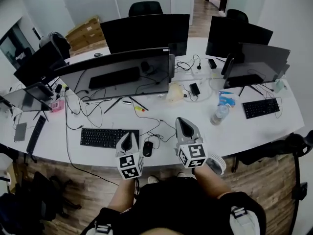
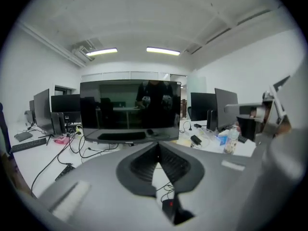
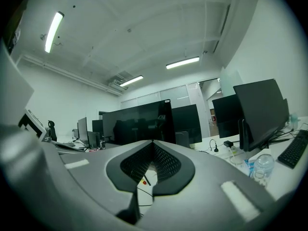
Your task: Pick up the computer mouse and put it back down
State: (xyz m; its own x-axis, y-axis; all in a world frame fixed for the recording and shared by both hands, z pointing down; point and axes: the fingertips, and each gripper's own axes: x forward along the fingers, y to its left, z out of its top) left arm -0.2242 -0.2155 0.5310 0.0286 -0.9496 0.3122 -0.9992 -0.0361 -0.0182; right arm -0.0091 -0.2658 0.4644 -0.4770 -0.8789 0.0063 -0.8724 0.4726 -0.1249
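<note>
Fingers on your left gripper (image 1: pixel 128 137) and right gripper (image 1: pixel 182 124) are pressed together, holding nothing; mouse (image 1: pixel 147 149) lies on desk (image 1: pixel 254 131) beside keyboard (image 1: pixel 105 137).

I see a wide monitor (image 1: pixel 120 72) on the white bench (image 1: pixel 244 131). Just in front of that monitor lies a black keyboard (image 1: pixel 108 137). To its right stands a water bottle (image 1: pixel 220 114), with a second keyboard (image 1: pixel 261 107) farther right.
</note>
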